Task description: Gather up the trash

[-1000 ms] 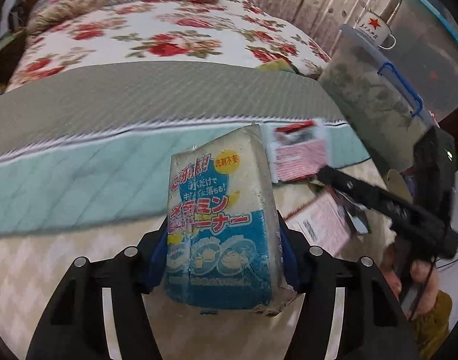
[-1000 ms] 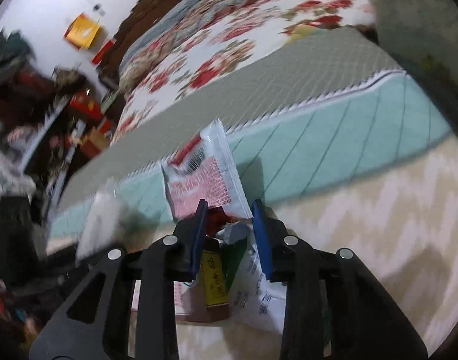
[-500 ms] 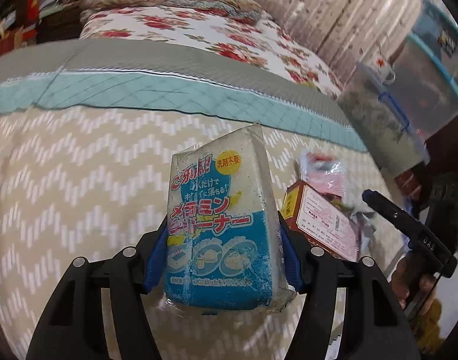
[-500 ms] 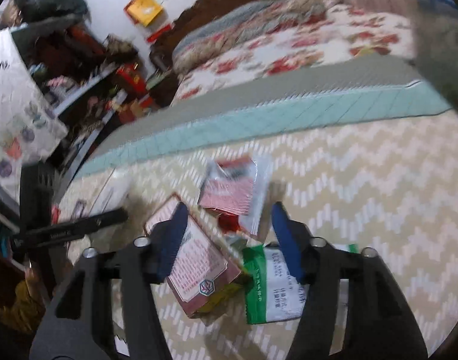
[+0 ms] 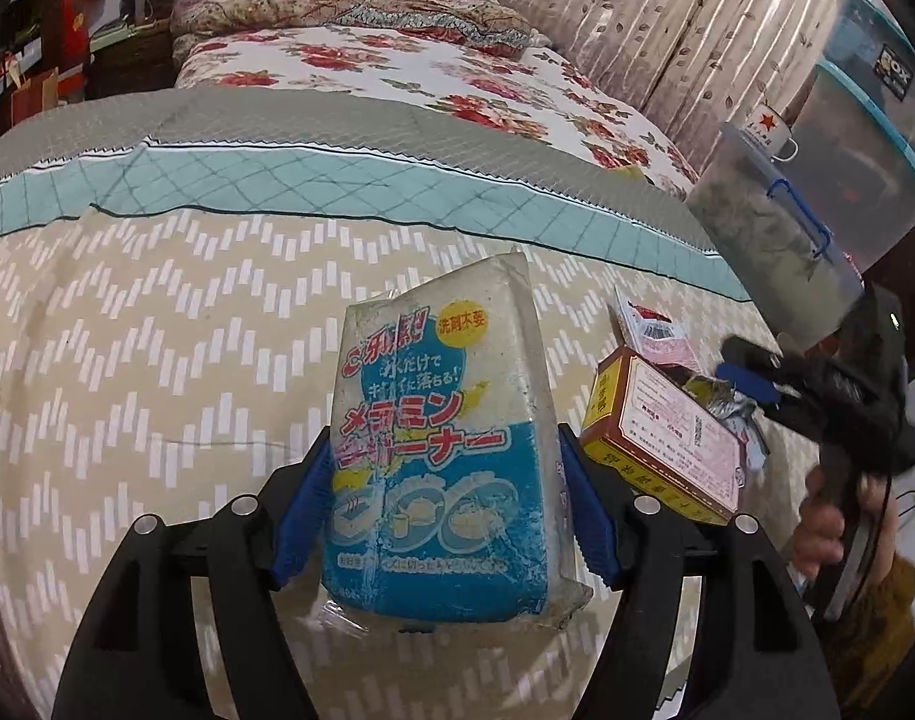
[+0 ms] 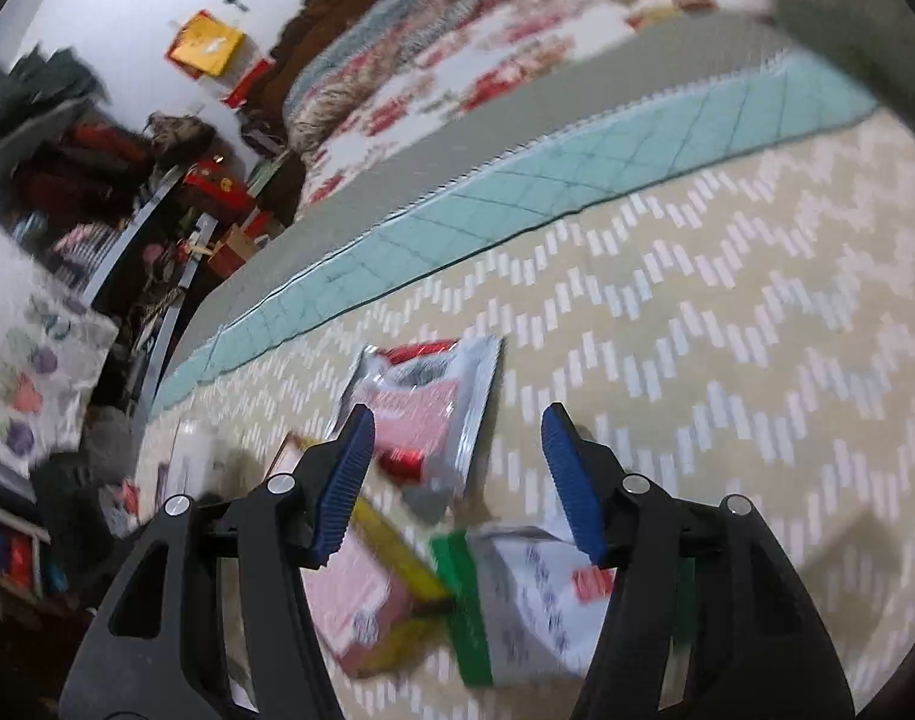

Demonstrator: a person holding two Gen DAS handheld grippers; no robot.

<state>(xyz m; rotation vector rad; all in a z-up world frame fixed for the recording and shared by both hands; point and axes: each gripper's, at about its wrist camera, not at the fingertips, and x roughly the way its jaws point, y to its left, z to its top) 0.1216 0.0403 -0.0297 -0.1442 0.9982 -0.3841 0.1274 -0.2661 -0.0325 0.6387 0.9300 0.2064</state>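
Between the left gripper (image 5: pixel 442 501) pads stands a sponge pack (image 5: pixel 439 450), jaws opening, their blue pads still at its sides. Just right, on the zigzag quilt (image 5: pixel 157 360), lie a box (image 5: pixel 667 438) and wrappers (image 6: pixel 427 402); above them the right gripper (image 6: pixel 457 474) is spread, closing on nothing.

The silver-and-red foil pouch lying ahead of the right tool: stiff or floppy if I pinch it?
The foil pouch looks flat and crinkled, so it is probably floppy and very light. Its glossy film may slip, so pinch well in from the edge. Lying flat on the soft bedspread, it is unlikely to roll.
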